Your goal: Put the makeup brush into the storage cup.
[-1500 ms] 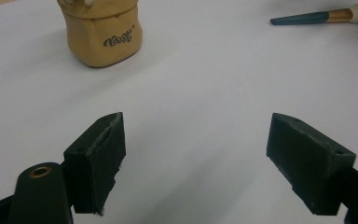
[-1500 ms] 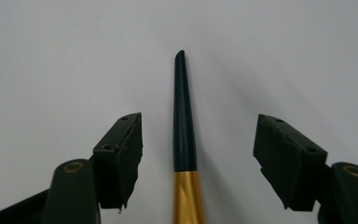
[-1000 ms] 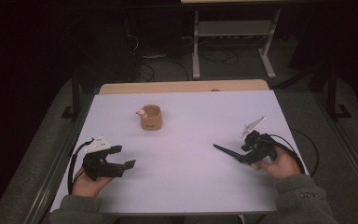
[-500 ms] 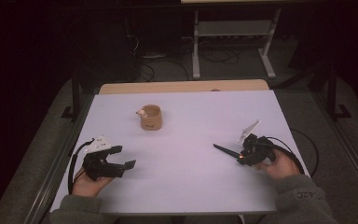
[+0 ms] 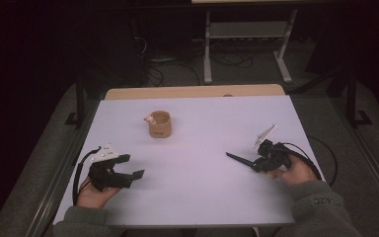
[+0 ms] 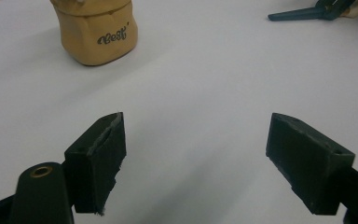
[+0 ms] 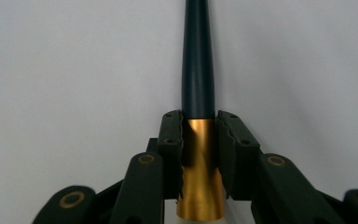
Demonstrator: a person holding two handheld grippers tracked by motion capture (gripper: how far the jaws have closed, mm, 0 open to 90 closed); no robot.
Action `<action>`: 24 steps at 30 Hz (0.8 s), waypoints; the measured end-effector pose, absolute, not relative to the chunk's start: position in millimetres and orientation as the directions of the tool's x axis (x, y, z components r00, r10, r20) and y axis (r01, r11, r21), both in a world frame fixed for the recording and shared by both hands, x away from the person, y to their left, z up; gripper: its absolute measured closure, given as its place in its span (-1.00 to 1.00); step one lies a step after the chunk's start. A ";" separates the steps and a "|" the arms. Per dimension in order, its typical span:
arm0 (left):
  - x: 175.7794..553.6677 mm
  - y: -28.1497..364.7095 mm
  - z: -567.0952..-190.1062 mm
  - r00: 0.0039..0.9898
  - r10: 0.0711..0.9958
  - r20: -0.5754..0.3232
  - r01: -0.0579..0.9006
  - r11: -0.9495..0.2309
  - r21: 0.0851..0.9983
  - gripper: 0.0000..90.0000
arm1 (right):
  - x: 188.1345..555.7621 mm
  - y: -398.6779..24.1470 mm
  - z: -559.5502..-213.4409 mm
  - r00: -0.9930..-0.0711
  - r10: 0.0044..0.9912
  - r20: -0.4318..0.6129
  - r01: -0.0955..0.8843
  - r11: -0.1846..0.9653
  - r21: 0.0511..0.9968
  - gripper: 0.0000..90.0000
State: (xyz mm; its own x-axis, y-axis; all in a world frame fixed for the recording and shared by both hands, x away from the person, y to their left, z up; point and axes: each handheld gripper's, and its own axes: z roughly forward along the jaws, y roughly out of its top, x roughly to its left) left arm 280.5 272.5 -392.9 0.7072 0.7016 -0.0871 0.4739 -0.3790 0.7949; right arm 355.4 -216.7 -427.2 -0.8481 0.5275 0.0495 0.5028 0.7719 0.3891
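since the earlier frames, little has been shifted on the surface (image 5: 197,197): both hands are found almost where they were, and the one clear change is that the jaws of the right claw (image 7: 199,135) have just been closing, with a thing between them. that thing is a slender tool (image 7: 198,60), dark blue-green along its tapered shaft and gold at the collar, and it is now pinched at the gold collar by both pads, the shaft pointing straight out ahead of the jaws. in the high view the right claw (image 5: 256,165) is seen at the right side of the surface, with the tool (image 5: 237,159) lying low and pointing towards the left. the left claw (image 5: 131,168) is rested at the left side, its jaws spread wide with nothing held between them; bare surface is seen through the gap in the left gripper view. a tan wooden cup (image 5: 159,123) is stood upright towards the far middle of the surface, well apart from both claws, and lettering is carried on its side (image 6: 98,32).
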 end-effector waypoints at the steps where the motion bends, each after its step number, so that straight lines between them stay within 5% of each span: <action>1: 280.5 272.6 -392.8 0.708 0.701 -0.085 0.473 -0.382 0.794 -0.56 | 355.0 -216.5 -427.0 -0.849 0.527 0.048 0.502 0.773 0.388 0.58; 24: 280.9 271.7 -393.4 0.715 0.694 -0.083 0.471 -0.390 0.791 -0.55 | 354.4 -214.8 -426.4 -0.849 0.527 0.041 0.501 0.777 0.382 0.59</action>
